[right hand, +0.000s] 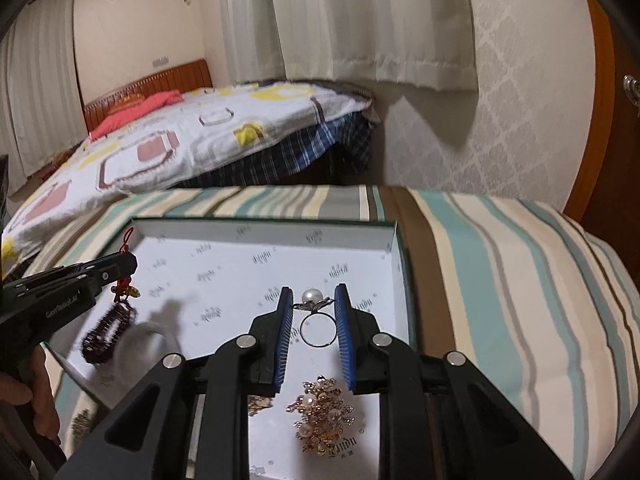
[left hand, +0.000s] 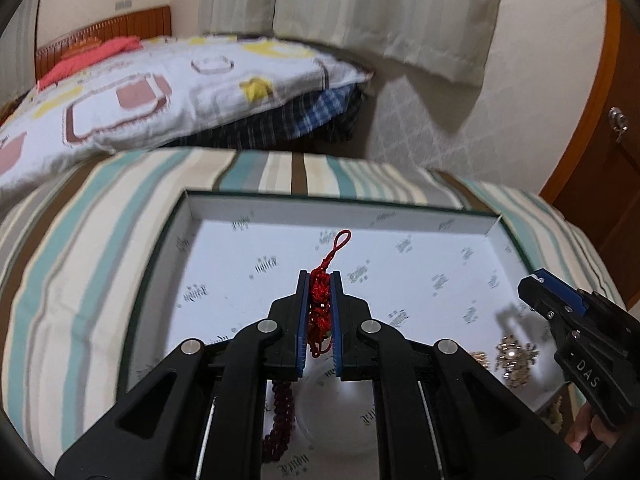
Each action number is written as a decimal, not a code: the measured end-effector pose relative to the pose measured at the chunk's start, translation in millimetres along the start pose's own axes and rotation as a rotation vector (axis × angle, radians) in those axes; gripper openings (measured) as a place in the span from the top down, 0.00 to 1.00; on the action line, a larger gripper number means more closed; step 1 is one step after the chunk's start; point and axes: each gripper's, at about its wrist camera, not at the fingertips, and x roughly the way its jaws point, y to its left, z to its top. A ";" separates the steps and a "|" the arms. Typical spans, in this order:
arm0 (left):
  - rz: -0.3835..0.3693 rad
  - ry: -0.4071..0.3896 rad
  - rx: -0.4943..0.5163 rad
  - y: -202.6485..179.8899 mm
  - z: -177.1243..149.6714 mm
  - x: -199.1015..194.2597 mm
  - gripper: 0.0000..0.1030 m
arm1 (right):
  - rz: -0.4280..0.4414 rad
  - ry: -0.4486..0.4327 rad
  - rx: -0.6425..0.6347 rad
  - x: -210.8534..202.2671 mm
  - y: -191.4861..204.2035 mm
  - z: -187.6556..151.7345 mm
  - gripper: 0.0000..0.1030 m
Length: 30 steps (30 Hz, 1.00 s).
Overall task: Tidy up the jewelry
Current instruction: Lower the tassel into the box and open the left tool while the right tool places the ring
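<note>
Left gripper (left hand: 320, 280): clenched on the red knotted cord (left hand: 320, 304), pinched at the knot so its loop pokes out past my fingertips.
Beaded bracelet (right hand: 108, 330): dark red, dangling from that cord over the left part of the box (in my left view it hangs under the gripper, half hidden).
Right gripper (right hand: 312, 304): grasping the pearl ring (right hand: 316, 322), the blue pads pressing on either side of the setting and band, pearl pointing forward.
Box (right hand: 394, 264): shallow, lined with white printed paper, sitting on the striped cover (right hand: 520, 280); both my grippers are over it.
Gold brooch (right hand: 322, 414): a cluster of small pearls and gilt petals lying on the box floor just below my right gripper.
White ring shape (right hand: 148, 340): near the bracelet; too blurred to say what it is, perhaps a bangle.
Handling, cord and beads: light, limp, will swing; I judge the knot the safest hold, since the beads would slip and roll.
Handling, ring: 1 small, stiff, slick metal hoop; it can twist or pop out, so I keep the squeeze across the band.
Handling, brooch: light but fragile and snaggy; I would take it by the edges, gently.
</note>
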 end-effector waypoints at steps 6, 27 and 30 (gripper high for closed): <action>0.022 0.064 -0.002 2.5 -2.3 17.7 0.90 | -0.007 0.064 0.009 16.1 -4.1 -5.4 0.79; 0.031 0.090 0.015 -1.4 -2.8 27.0 0.72 | -0.016 0.102 -0.004 26.5 -0.5 -8.7 0.74; 0.031 0.076 0.018 -1.2 -3.5 23.6 0.64 | -0.013 0.096 0.000 25.3 -1.2 -8.6 0.69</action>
